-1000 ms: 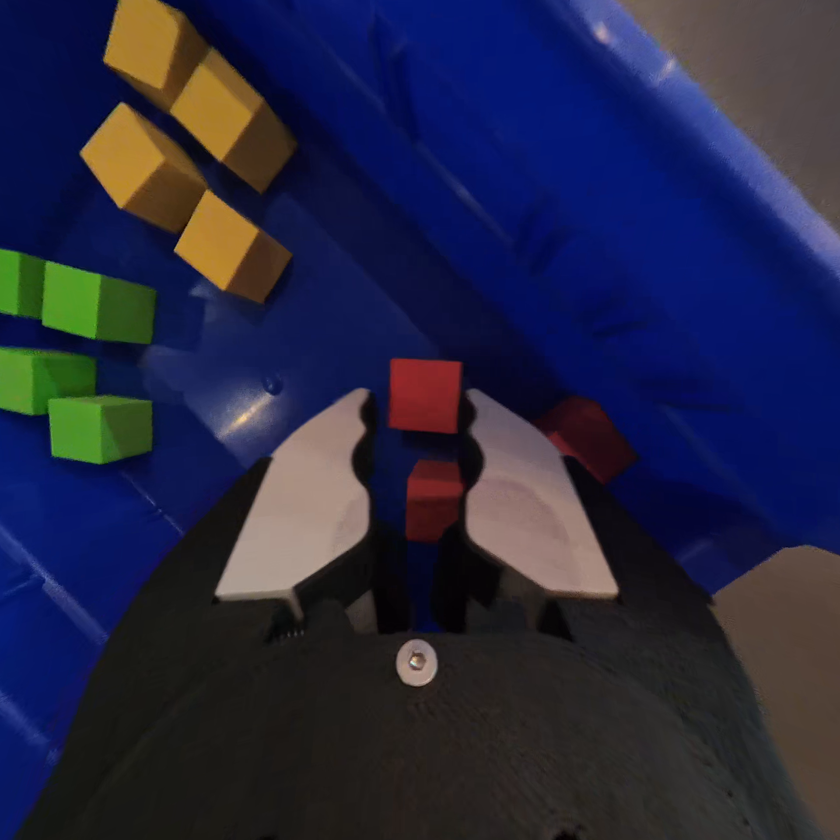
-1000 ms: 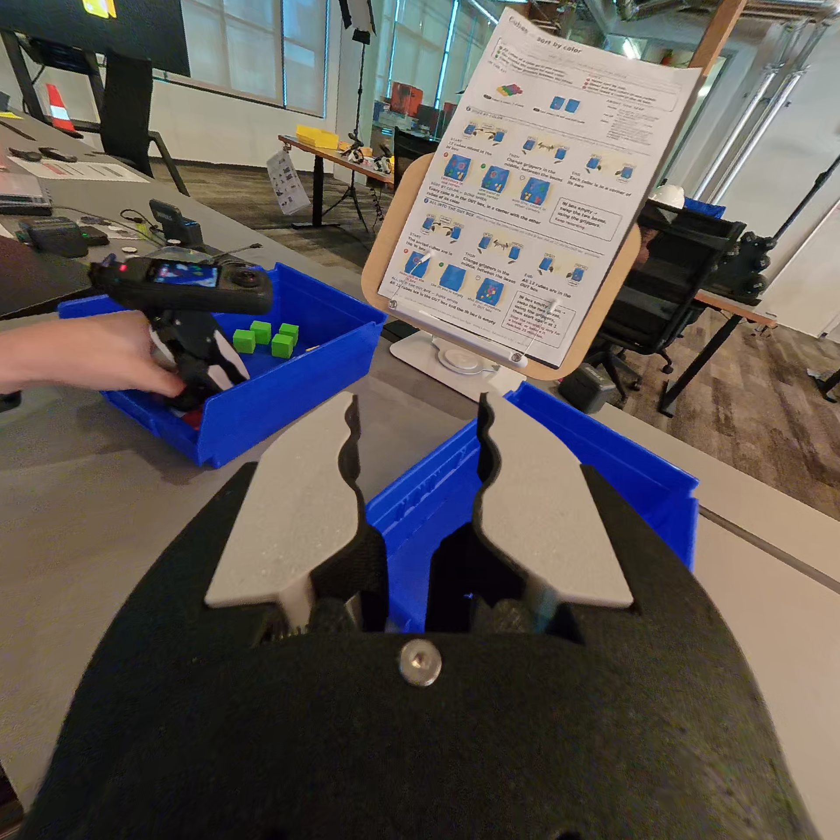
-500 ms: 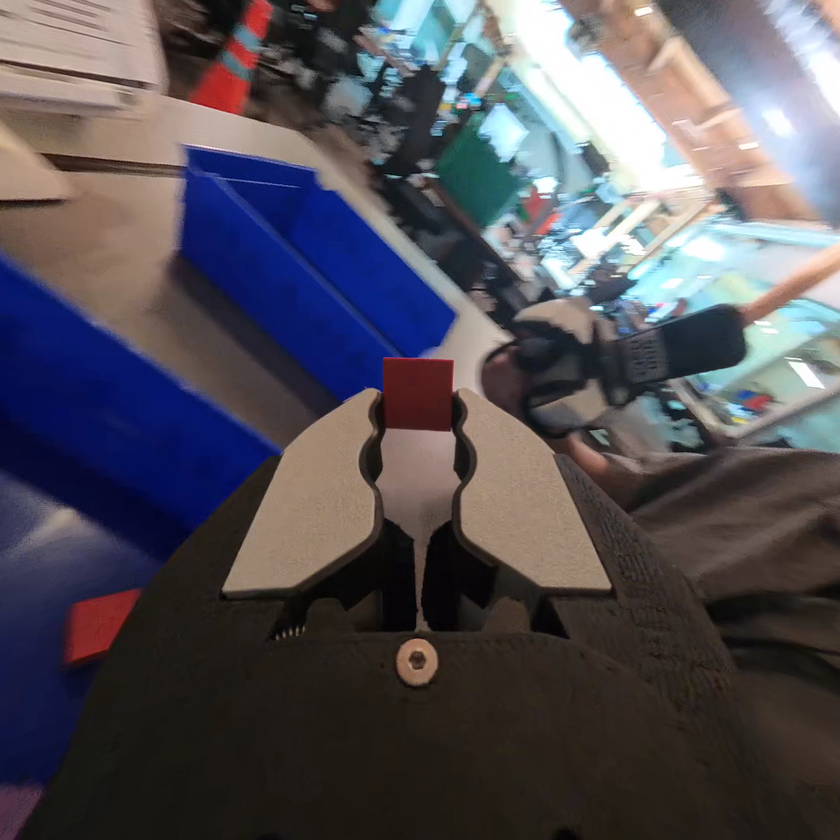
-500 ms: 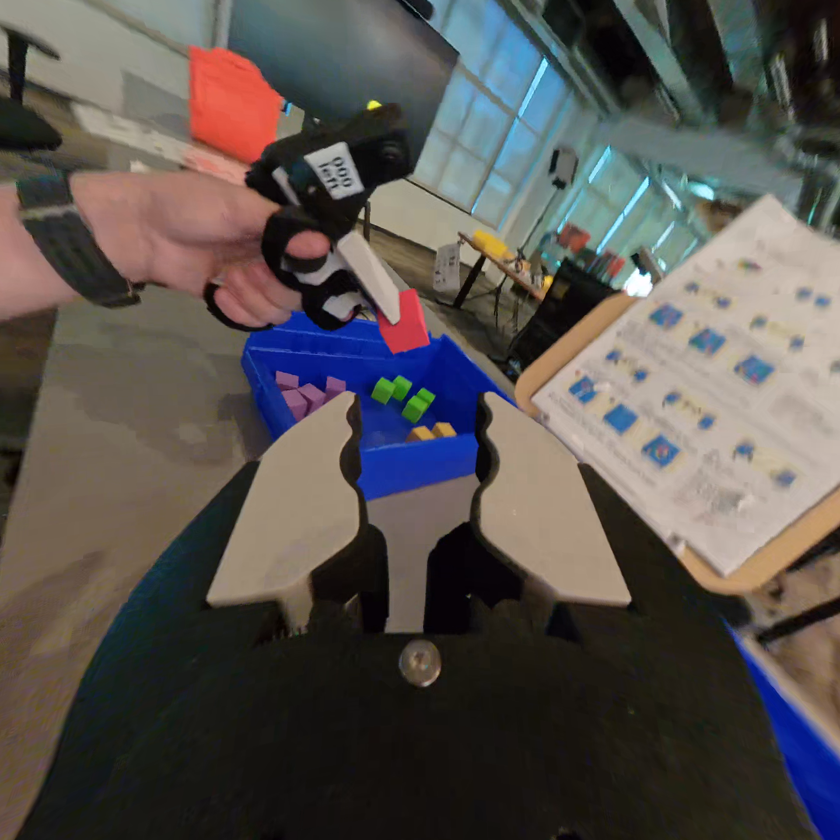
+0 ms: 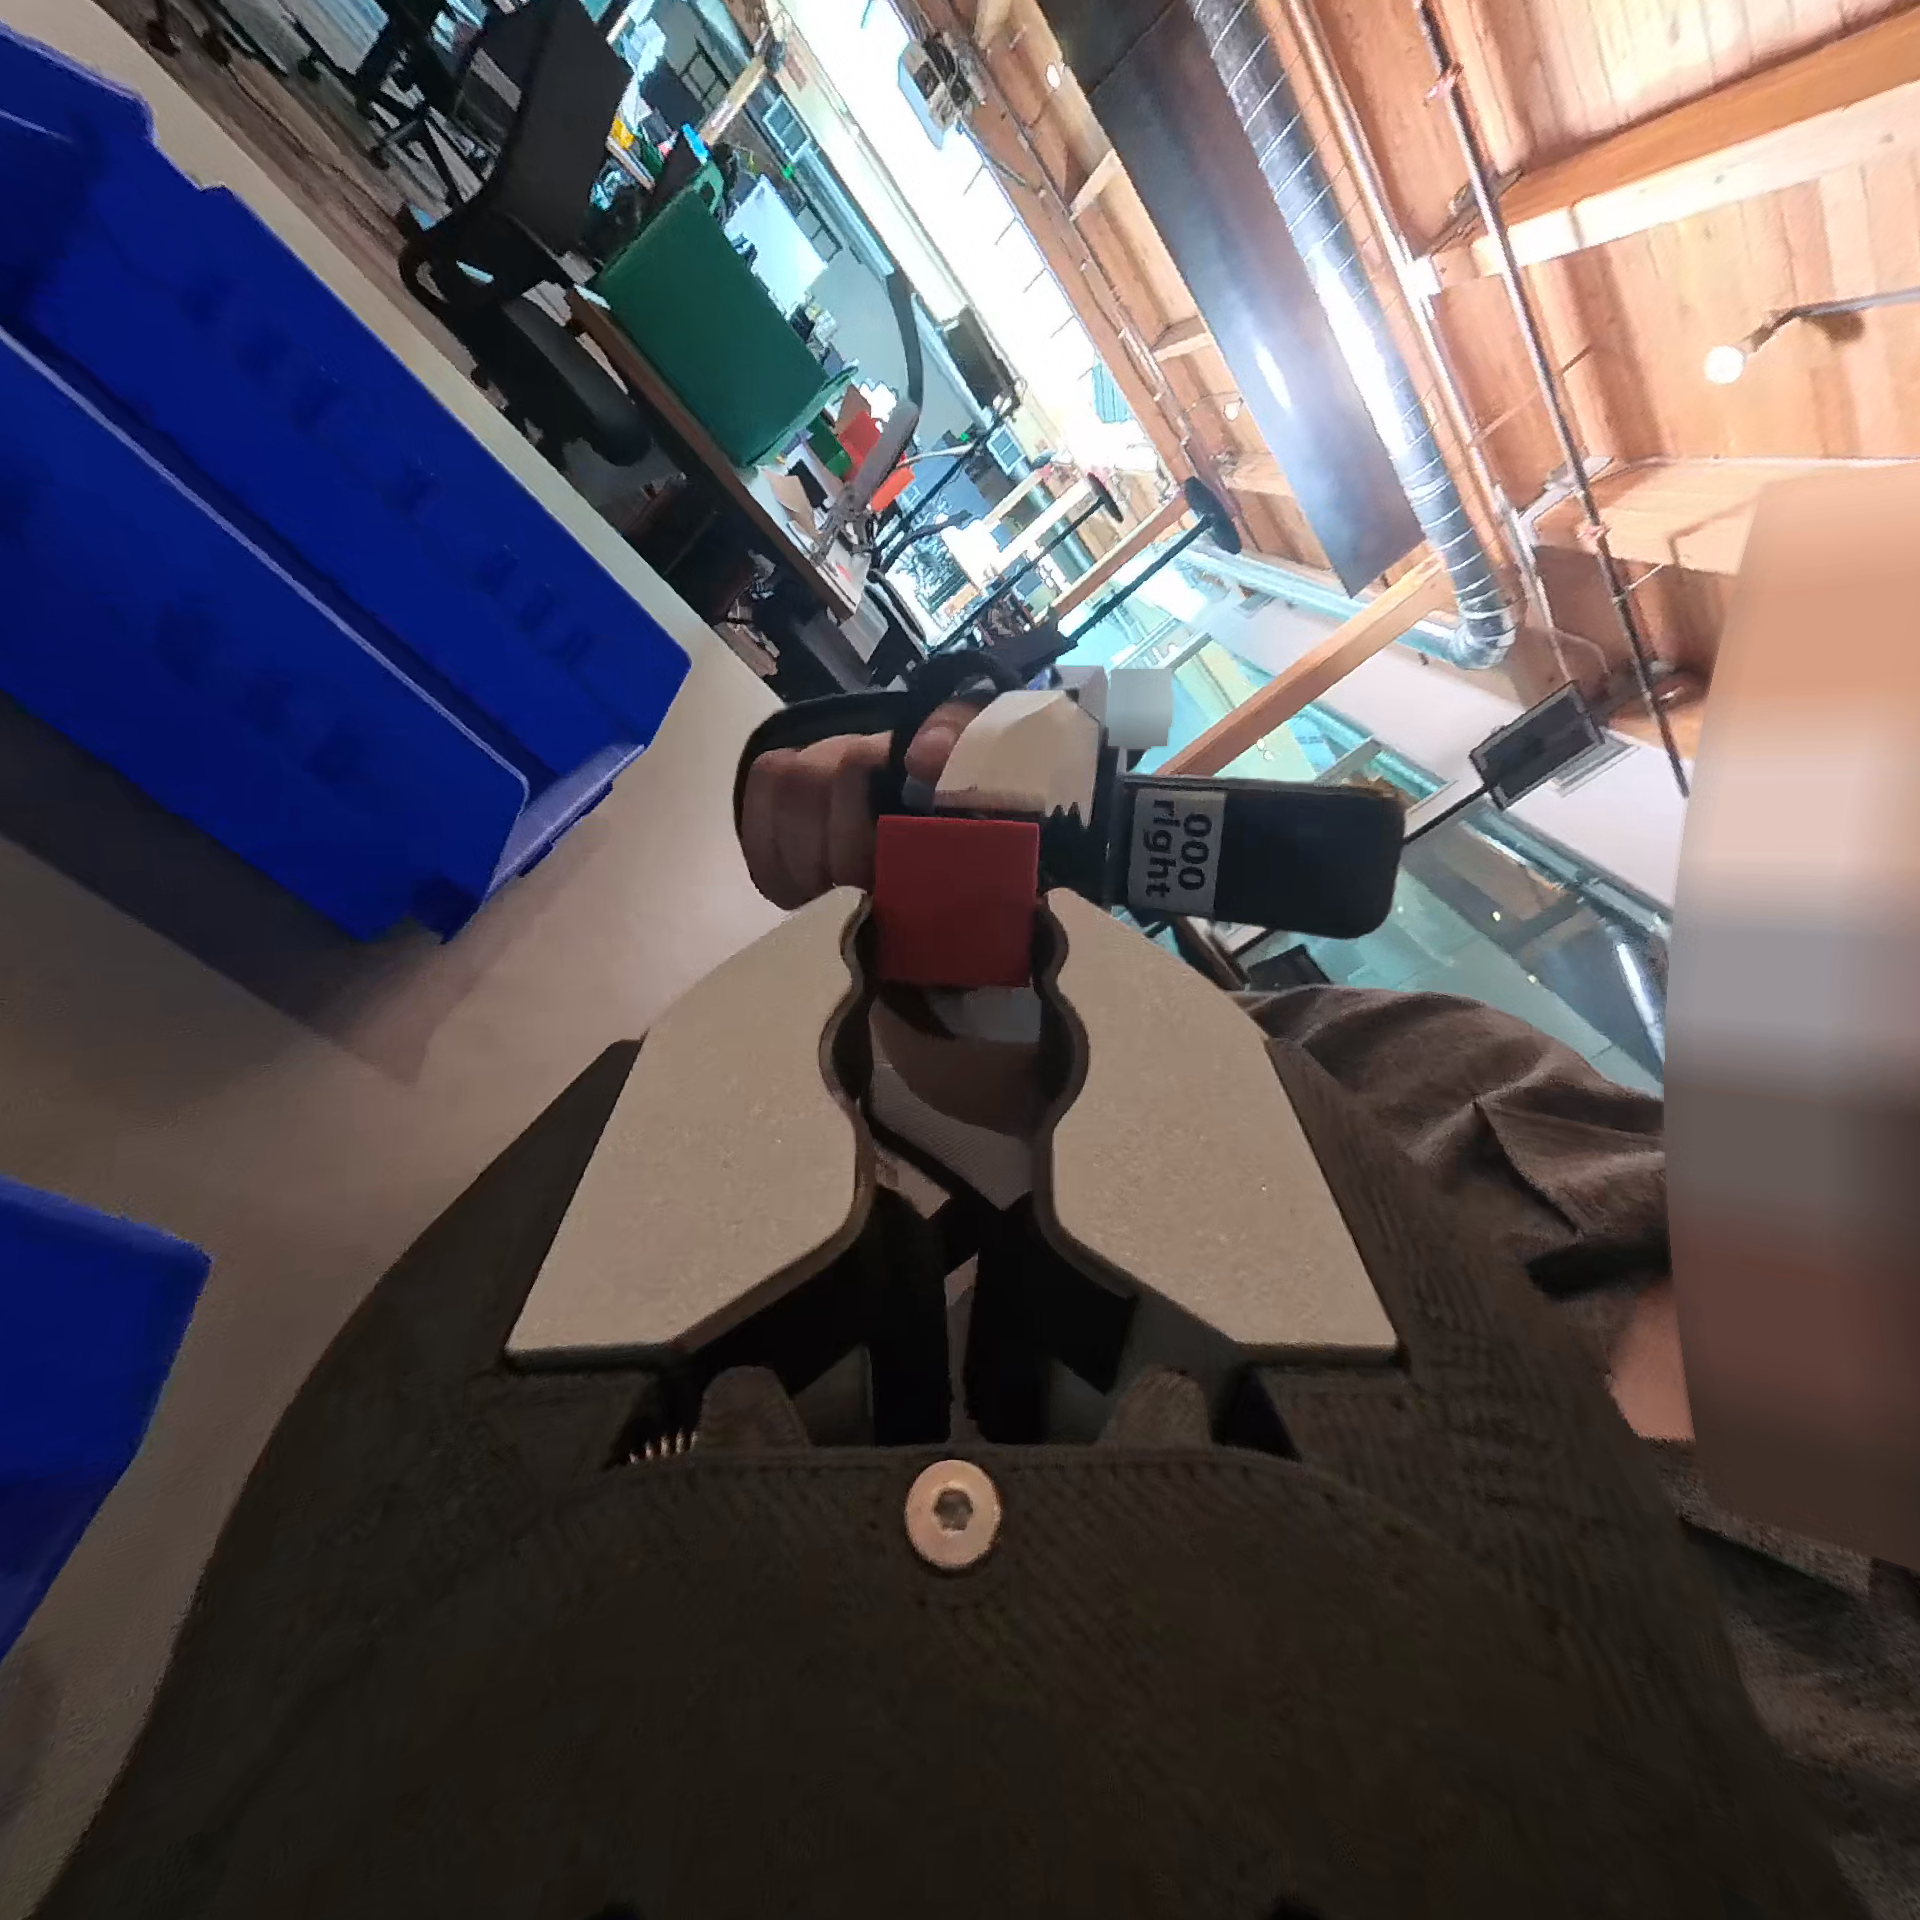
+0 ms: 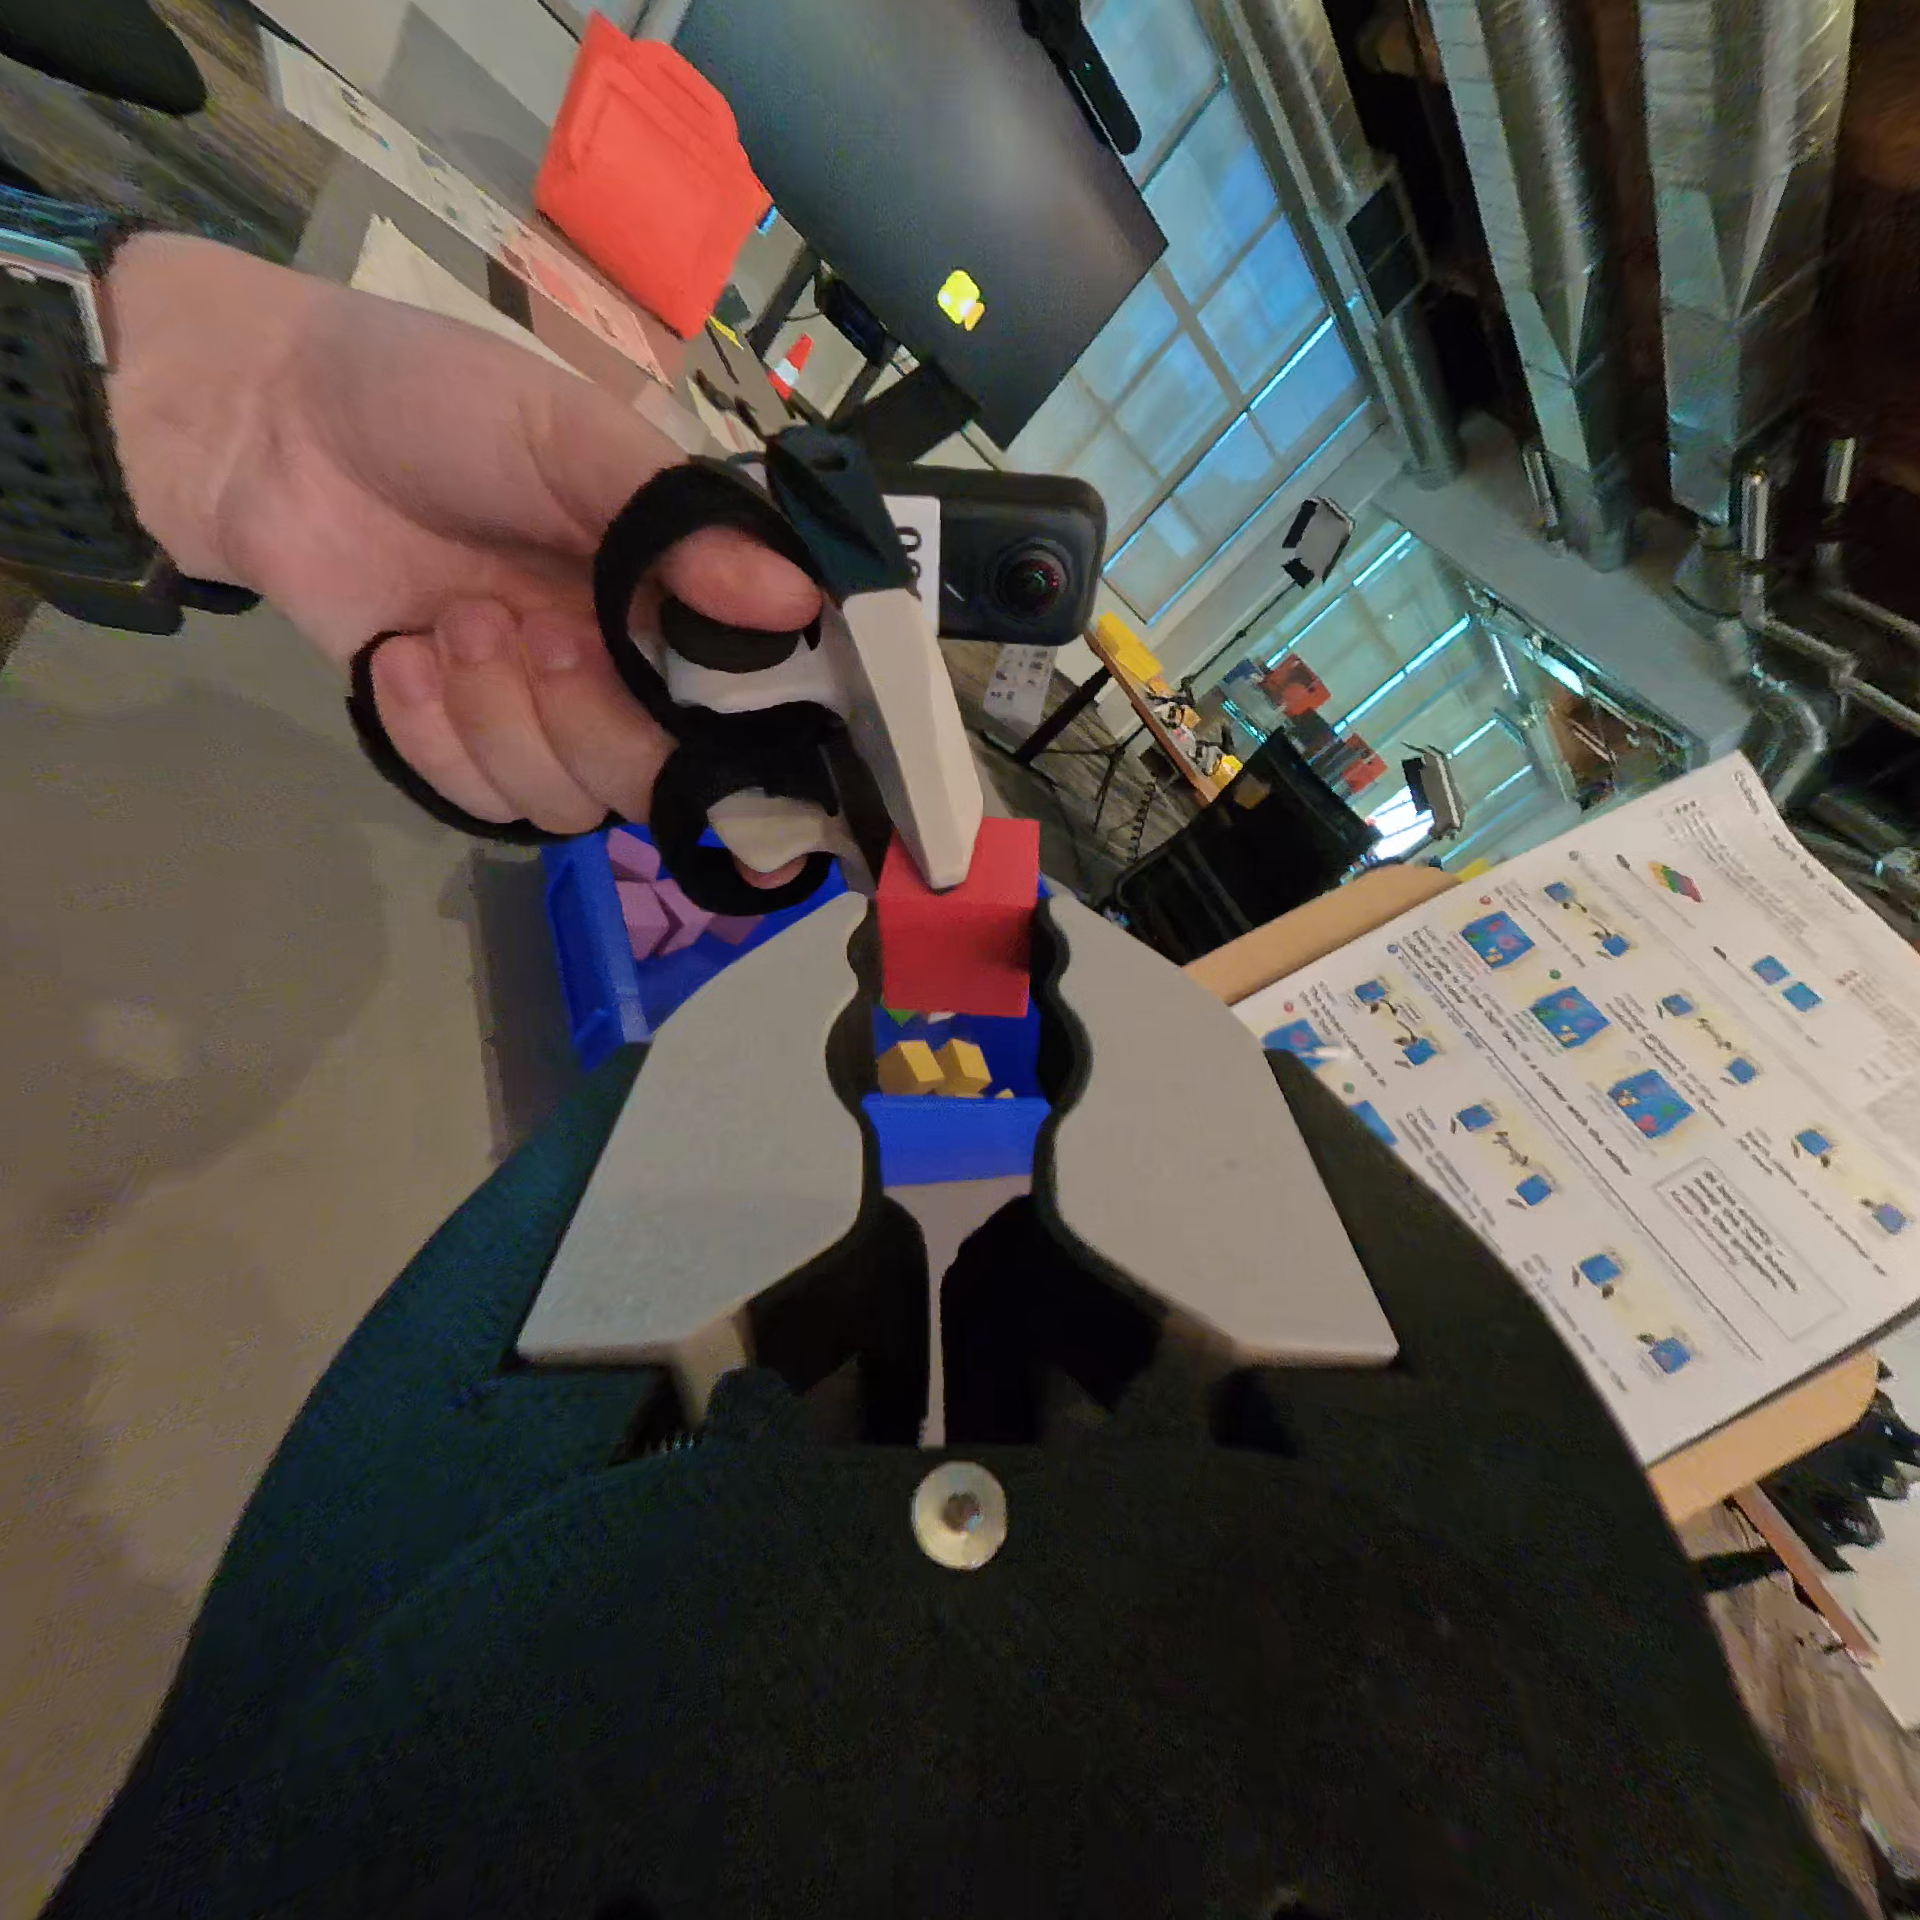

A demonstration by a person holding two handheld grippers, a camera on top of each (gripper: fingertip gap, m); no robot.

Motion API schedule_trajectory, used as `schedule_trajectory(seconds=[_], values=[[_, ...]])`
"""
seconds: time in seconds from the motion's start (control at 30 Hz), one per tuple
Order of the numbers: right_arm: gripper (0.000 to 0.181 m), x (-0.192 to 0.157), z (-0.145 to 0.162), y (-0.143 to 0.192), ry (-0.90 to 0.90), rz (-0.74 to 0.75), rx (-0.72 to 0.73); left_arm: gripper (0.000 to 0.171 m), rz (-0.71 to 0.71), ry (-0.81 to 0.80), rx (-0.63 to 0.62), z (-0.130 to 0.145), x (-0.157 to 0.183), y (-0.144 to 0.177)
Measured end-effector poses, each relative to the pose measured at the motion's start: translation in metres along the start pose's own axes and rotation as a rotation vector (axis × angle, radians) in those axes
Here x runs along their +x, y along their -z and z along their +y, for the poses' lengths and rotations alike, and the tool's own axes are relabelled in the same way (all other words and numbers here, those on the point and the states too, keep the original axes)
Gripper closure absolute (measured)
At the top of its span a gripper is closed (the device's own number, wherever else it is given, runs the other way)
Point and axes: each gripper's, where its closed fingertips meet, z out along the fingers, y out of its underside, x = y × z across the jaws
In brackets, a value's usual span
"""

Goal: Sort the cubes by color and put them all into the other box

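A red cube (image 5: 956, 899) is in the air between both grippers. My left gripper (image 5: 951, 935) is shut on it, one pad on each side face. In the left wrist view the right gripper's white fingers (image 5: 1023, 748) lie against the cube's top and bottom. In the right wrist view my right gripper (image 6: 954, 920) is shut on the same red cube (image 6: 956, 940) at its tips. There the left gripper's white finger (image 6: 914, 748) presses on the cube from above, held by a hand (image 6: 395, 540).
Blue bins (image 5: 312, 623) stand on the table at left, with another bin's corner (image 5: 62, 1403) nearer. In the right wrist view, a blue bin (image 6: 592, 966) holds purple cubes (image 6: 655, 904) and yellow cubes (image 6: 935, 1065). An instruction sheet on a wooden board (image 6: 1558, 1091) stands at right.
My left gripper lifted the red cube out of the blue bin and carried it to the right gripper. My right gripper's pads closed on the cube; both grippers hold it now.
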Motion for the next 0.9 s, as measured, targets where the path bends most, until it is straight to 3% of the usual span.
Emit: schedule_trajectory(seconds=[0.07, 0.13, 0.23, 0.4, 0.5, 0.6, 0.67, 0.73, 0.9], values=[[0.154, 0.003, 0.006, 0.004, 0.008, 0.023, -0.024, 0.139, 0.024, 0.018, 0.044, -0.004, -0.002, -0.005], [0.155, 0.008, 0.012, 0.012, 0.005, 0.043, -0.046, 0.111, 0.029, 0.021, 0.101, -0.012, -0.002, -0.006], [0.155, 0.038, 0.034, 0.038, -0.005, 0.134, -0.164, 0.098, -0.071, -0.054, 0.181, -0.027, -0.007, 0.004], [0.154, 0.119, 0.15, 0.101, -0.288, 0.33, -0.601, 0.098, -0.321, -0.215, 0.211, -0.038, -0.012, 0.038], [0.154, 0.132, 0.224, 0.12, -0.45, 0.366, -0.853, 0.099, -0.504, -0.292, 0.2, -0.044, -0.022, 0.065], [0.154, 0.133, 0.275, 0.128, -0.533, 0.417, -1.049, 0.102, -0.839, -0.376, 0.19, -0.051, -0.048, 0.115], [0.154, 0.131, 0.292, 0.13, -0.605, 0.449, -1.101, 0.102, -0.953, -0.394, 0.185, -0.052, -0.055, 0.137], [0.14, 0.132, 0.299, 0.131, -0.653, 0.474, -1.099, 0.102, -1.01, -0.4, 0.178, -0.05, -0.06, 0.147], [0.148, 0.125, 0.31, 0.134, -0.678, 0.463, -1.127, 0.102, -1.081, -0.389, 0.122, -0.043, -0.082, 0.152]])
